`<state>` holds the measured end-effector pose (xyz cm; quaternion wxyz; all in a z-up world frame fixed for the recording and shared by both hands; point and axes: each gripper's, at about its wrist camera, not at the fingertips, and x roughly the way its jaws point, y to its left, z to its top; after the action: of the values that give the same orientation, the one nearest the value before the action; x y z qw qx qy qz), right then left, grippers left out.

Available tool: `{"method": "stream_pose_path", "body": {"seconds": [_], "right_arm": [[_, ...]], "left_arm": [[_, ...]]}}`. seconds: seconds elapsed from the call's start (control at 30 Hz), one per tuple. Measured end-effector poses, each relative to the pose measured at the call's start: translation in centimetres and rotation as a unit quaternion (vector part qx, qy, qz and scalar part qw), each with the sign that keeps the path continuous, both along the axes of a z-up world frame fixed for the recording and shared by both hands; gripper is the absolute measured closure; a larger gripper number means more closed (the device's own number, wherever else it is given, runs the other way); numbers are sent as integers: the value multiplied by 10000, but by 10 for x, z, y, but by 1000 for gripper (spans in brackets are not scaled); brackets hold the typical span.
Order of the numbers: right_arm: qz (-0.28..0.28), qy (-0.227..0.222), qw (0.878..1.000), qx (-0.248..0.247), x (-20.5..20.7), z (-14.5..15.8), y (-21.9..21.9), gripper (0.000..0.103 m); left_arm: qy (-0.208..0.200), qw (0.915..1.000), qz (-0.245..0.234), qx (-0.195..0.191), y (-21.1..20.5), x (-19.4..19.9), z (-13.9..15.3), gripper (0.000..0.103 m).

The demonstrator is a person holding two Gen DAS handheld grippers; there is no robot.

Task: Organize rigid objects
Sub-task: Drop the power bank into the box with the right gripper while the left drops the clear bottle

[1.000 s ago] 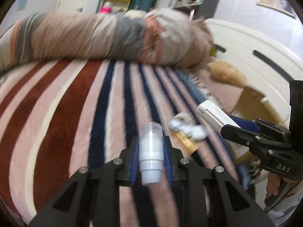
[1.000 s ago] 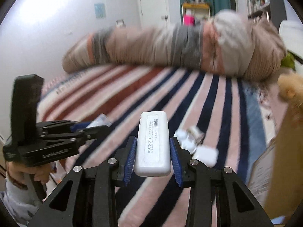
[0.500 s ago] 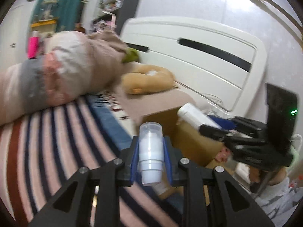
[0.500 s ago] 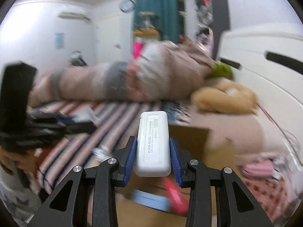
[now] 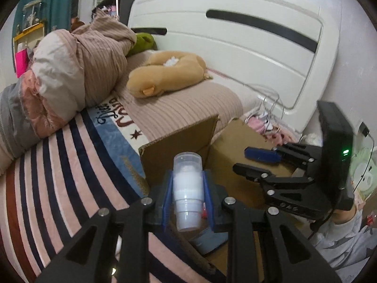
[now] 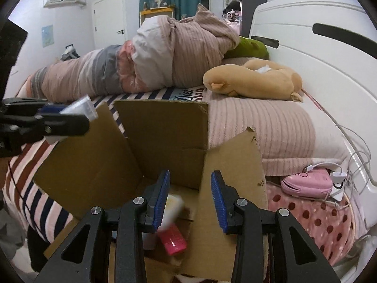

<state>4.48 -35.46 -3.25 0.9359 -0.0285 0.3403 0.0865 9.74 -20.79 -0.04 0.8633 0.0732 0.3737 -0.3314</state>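
Observation:
A small clear-and-white pump bottle (image 5: 187, 188) sits upright between the blue pads of my left gripper (image 5: 187, 173), which is shut on it above the near flap of an open cardboard box (image 5: 179, 139). My right gripper (image 6: 190, 173) hangs over the box (image 6: 160, 108) with its jaws apart and nothing between them. Below it a white case (image 6: 173, 206), blurred, lies inside the box beside a pink item (image 6: 173, 243). The right wrist view shows the left gripper (image 6: 77, 115) at the left with the bottle (image 6: 80, 107). The left wrist view shows the right gripper (image 5: 242, 162) at the right.
The box stands against a bed with a striped blanket (image 5: 59, 176). A rolled duvet (image 6: 165, 56) and a tan plush toy (image 6: 254, 80) lie behind it, before a white headboard (image 5: 235, 47). A pink pouch (image 6: 308, 185) with cables lies right of the box.
Both grippers swung from over the striped blanket to above the cardboard box. The white case has left the right gripper and dropped into the box. The left still holds the bottle.

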Motion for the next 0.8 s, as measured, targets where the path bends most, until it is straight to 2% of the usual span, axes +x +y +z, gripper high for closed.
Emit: {"method": "stream_pose_path", "body": {"seconds": [0.3, 0.37, 0.5, 0.6, 0.8], "right_arm": [[84, -66, 9999, 52, -5, 4, 2, 70], [116, -72, 9999, 49, -5, 4, 4, 69], [213, -108, 9996, 116, -7, 7, 7, 59], [293, -128, 9994, 151, -10, 10, 10, 56], [473, -241, 9981, 303, -15, 25, 22, 45]], "left_arm": [[54, 9995, -27, 323, -12, 10, -8, 80], [39, 9993, -5, 359, -12, 11, -9, 76], [-5, 9994, 65, 340, -6, 11, -7, 67], [-58, 9995, 150, 256, 2, 9, -2, 54], [-317, 9988, 364, -14, 34, -5, 19, 43]]}}
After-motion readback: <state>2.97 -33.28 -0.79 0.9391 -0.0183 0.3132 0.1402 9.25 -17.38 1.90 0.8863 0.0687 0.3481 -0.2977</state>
